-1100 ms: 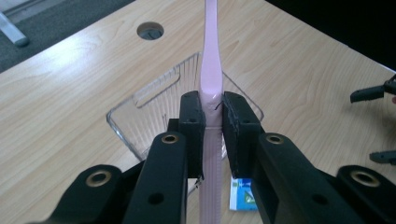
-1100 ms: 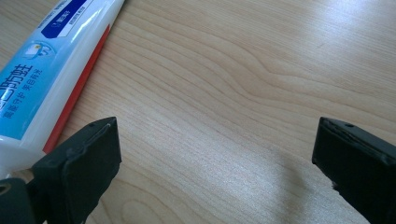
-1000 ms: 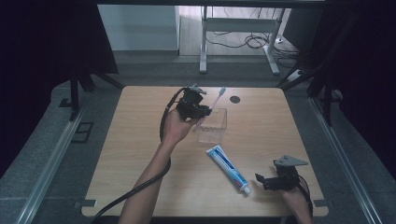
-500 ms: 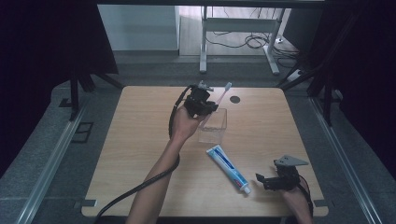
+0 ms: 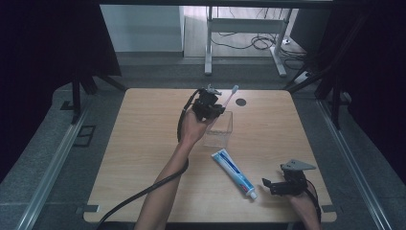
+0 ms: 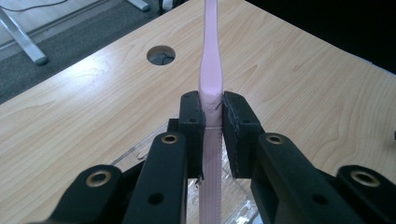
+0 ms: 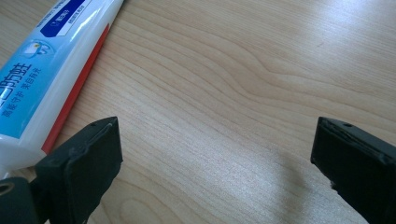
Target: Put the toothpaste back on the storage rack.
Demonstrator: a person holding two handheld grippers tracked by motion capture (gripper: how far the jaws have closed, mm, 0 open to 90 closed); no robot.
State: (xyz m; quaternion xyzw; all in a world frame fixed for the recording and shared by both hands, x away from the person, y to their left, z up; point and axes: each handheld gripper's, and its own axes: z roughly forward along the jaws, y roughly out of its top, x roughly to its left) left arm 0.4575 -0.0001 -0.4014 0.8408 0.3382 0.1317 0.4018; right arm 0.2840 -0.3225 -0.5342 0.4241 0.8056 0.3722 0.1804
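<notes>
My left gripper (image 5: 214, 106) is held above the table's middle, shut on a pale pink toothbrush (image 5: 231, 97) whose head points up and to the far right. In the left gripper view the jaws pinch the toothbrush handle (image 6: 211, 84) at its wide part. A clear plastic cup (image 5: 219, 129) stands just below and to the right of that gripper. A white and blue toothpaste tube (image 5: 233, 171) lies on the table in front of the cup. My right gripper (image 5: 269, 186) rests open near the front right, just right of the tube's cap; the toothpaste tube (image 7: 42, 70) lies left of its jaws.
The wooden table (image 5: 143, 143) has a round cable hole (image 5: 241, 102) near its far edge, also seen as the cable hole (image 6: 161, 54) past the toothbrush. A black cable (image 5: 143, 194) trails from the left gripper to the front edge. Desk legs and cables lie on the floor beyond.
My left gripper has carried the toothbrush a little farther from me and to the right, above the cup. The right gripper and the toothpaste tube have stayed put.
</notes>
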